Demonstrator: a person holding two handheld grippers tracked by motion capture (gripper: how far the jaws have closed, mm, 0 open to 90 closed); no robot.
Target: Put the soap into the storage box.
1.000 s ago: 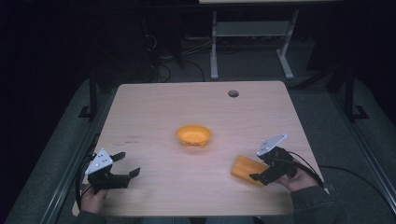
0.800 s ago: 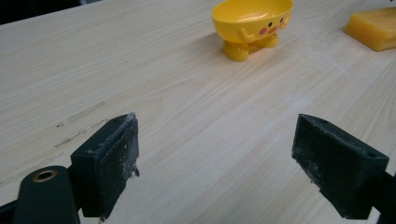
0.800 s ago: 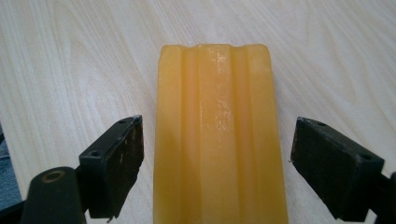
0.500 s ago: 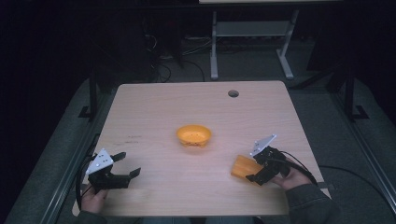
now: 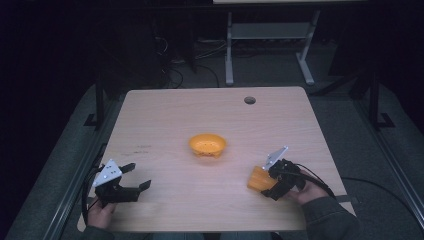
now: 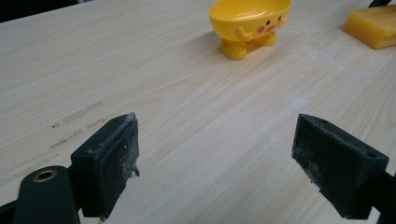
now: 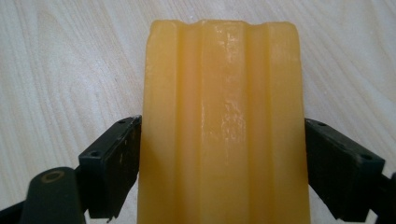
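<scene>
A ribbed orange-yellow block (image 5: 258,179) lies near the table's front right. My right gripper (image 5: 268,183) holds it from the right; in the right gripper view the block (image 7: 224,93) runs lengthwise between the jaws of my right gripper (image 7: 222,135), and both pads press its sides. A small yellow bowl (image 5: 207,144) with a face and feet stands at mid-table. My left gripper (image 5: 139,176) rests at the front left, open and holding nothing. The left gripper view puts my left gripper (image 6: 215,140) over bare wood, with the bowl (image 6: 250,21) and the block (image 6: 373,25) far ahead.
The wooden table (image 5: 200,110) has a round cable hole (image 5: 249,100) near its far edge. Faint scuff marks (image 5: 135,148) lie left of the bowl. Beyond the table stand a white desk frame (image 5: 270,35) and floor cables in the dark.
My right gripper has slid left along the block and turned a little, so its jaws now sit further around it. The block, the bowl and the left gripper have stayed put.
</scene>
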